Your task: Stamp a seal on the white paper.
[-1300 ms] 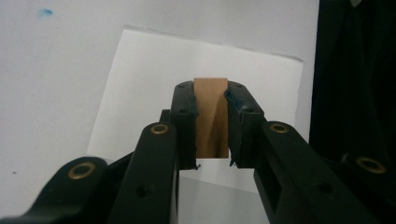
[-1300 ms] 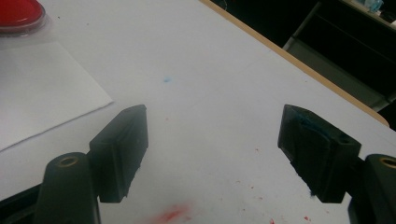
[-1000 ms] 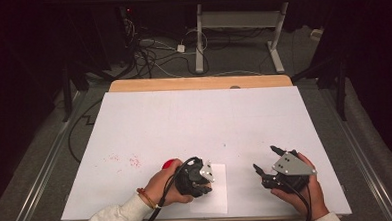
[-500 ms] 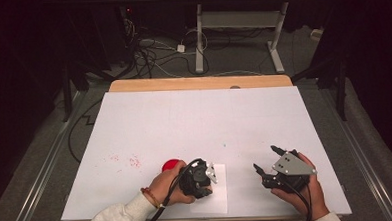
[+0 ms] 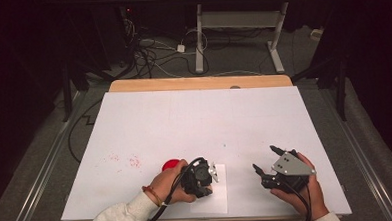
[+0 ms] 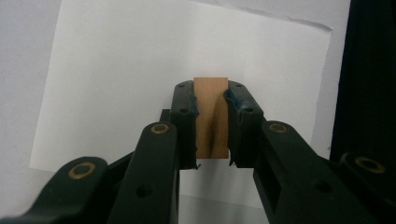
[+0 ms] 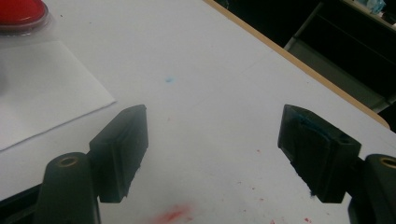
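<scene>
Left gripper: the left gripper [image 6: 211, 121] was clamped on a small wooden block [image 6: 211, 116], jaws pressed against its two long sides; the block's far end stood just past the jaw tips. In the high view this gripper [image 5: 201, 176] sat at the near edge of the table, held in the left hand [image 5: 168, 184].
Sheet of paper: a white sheet [image 5: 216, 199] lay directly under and ahead of the left gripper, near the table's front edge. Whether the block touched the sheet could not be told.
Right gripper: the right gripper [image 5: 267, 163] was held in the right hand [image 5: 303, 192], jaws spread wide with nothing between them [image 7: 212, 154], hovering over bare table, well apart from the block.
Red object: a round red object [image 5: 170, 164] lay just beside the left hand, on its far-left side.
Marks: red specks [image 5: 128, 160] were scattered left of the red object.
Open room: the table [image 5: 204, 120] was bare white surface from mid-depth to its far wooden edge [image 5: 198, 83].
</scene>
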`<state>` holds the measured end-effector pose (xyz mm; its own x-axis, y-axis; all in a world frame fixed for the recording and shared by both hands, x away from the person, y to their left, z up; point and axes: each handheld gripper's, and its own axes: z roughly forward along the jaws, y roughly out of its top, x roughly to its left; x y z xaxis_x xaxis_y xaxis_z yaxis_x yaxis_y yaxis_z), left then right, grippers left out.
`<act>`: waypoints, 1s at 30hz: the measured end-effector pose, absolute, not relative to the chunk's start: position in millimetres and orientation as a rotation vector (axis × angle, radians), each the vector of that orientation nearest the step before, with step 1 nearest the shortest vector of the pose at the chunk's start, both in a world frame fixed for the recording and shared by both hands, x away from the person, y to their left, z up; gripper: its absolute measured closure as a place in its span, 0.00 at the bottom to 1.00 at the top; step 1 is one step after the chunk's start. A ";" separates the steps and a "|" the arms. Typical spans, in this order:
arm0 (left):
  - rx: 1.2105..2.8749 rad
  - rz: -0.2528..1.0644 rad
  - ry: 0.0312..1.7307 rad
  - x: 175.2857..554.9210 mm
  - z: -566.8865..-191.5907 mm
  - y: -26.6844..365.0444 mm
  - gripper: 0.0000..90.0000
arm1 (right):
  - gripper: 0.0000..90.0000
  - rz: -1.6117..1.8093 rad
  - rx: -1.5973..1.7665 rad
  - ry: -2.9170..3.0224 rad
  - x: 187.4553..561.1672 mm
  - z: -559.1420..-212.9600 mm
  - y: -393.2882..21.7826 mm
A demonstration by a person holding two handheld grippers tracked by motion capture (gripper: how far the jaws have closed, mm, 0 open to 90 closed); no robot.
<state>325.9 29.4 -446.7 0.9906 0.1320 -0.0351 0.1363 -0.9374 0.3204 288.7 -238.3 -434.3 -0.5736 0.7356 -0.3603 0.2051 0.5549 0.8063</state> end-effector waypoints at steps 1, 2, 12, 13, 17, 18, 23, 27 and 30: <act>2.815 -0.014 0.184 326.0 -446.4 29.2 0.82 | 0.28 0.961 0.747 2.074 288.8 -434.0 -238.2; 2.815 -0.011 0.189 325.3 -446.5 28.7 0.82 | 0.28 0.964 0.748 2.069 288.3 -433.7 -238.1; 2.801 -0.051 0.212 328.7 -447.4 30.3 0.82 | 0.28 0.969 0.740 2.056 287.8 -432.4 -238.5; 2.796 -0.062 0.216 329.6 -447.7 30.8 0.82 | 0.28 0.970 0.738 2.053 287.8 -432.0 -238.7; 2.810 -0.030 0.206 326.8 -447.0 29.1 0.82 | 0.28 0.967 0.739 2.055 287.6 -432.1 -238.5; 2.811 -0.031 0.206 327.0 -447.1 29.2 0.82 | 0.28 0.969 0.739 2.055 287.6 -432.1 -238.4; 2.803 -0.042 0.212 327.7 -447.6 30.0 0.82 | 0.28 0.966 0.740 2.059 288.2 -432.6 -238.3; 2.804 -0.030 0.213 326.8 -447.6 30.0 0.82 | 0.28 0.964 0.738 2.063 288.3 -432.6 -238.1; 2.799 -0.024 0.218 325.9 -447.7 30.2 0.82 | 0.28 0.962 0.740 2.067 288.7 -433.0 -237.8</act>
